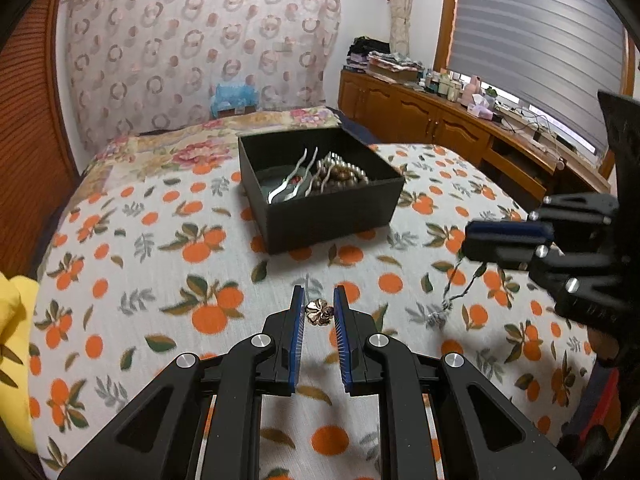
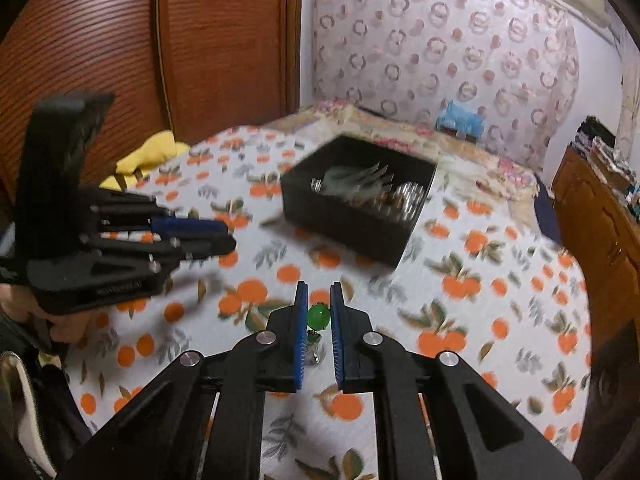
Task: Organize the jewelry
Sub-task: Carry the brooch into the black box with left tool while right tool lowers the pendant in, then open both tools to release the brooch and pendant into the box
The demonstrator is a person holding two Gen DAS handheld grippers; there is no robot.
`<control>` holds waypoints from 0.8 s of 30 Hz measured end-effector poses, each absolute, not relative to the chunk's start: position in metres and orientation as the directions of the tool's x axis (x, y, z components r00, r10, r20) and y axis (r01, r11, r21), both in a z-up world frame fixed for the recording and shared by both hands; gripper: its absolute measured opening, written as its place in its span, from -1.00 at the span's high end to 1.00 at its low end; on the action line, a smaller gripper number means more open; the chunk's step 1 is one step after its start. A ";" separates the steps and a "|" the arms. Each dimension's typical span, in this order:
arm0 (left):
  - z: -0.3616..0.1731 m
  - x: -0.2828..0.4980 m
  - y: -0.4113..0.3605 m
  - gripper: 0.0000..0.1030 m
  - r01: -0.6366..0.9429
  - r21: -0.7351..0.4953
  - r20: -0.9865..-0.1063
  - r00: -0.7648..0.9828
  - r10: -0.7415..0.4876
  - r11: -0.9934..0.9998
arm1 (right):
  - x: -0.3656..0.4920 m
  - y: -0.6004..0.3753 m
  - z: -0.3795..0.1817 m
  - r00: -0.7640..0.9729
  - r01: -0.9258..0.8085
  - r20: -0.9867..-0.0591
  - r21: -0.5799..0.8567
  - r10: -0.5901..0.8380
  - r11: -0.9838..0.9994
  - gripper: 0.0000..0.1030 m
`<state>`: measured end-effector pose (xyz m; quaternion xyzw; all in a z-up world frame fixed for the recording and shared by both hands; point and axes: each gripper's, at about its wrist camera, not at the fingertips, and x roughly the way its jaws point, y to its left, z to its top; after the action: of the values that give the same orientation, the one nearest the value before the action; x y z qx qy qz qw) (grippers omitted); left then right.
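A black open box (image 1: pixel 320 204) sits on the orange-print bedspread and holds silver hairpins and a bead bracelet (image 1: pixel 344 172). My left gripper (image 1: pixel 319 300) is shut on a small rose-gold flower piece (image 1: pixel 319 312), held above the bed in front of the box. My right gripper (image 2: pixel 318 298) is shut on a green-stone pendant (image 2: pixel 319 316), with its chain (image 1: pixel 452 296) hanging below it in the left wrist view. The box (image 2: pixel 352 216) is ahead of it. Each gripper shows in the other's view: the right one (image 1: pixel 470 240), the left one (image 2: pixel 230 236).
The bedspread (image 1: pixel 160 280) covers the bed. A yellow cloth (image 2: pixel 148 152) lies at the left edge by a wooden wardrobe (image 2: pixel 160 40). A wooden dresser (image 1: pixel 440 124) with bottles stands along the right under the window.
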<state>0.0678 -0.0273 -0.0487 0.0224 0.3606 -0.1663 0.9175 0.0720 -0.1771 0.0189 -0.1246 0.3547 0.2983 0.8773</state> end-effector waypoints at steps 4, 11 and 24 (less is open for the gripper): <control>-0.036 0.080 -0.026 0.74 0.324 -0.077 -0.655 0.697 -0.293 0.943 | 0.086 -0.176 0.040 0.598 -0.619 -0.669 -0.037 0.441 0.784 0.76; -0.016 0.107 -0.026 0.74 0.321 -0.058 -0.630 0.723 -0.284 0.945 | 0.129 -0.173 0.068 0.645 -0.605 -0.623 -0.062 0.443 0.794 0.76; -0.009 0.155 -0.029 0.74 0.300 -0.049 -0.632 0.729 -0.263 0.953 | 0.198 -0.165 0.063 0.617 -0.604 -0.623 0.015 0.480 0.797 0.73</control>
<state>0.1554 -0.0291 -0.0089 0.0281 0.3356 -0.1514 0.9293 0.1981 -0.1645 0.0633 -0.0985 0.3152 0.3033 0.8939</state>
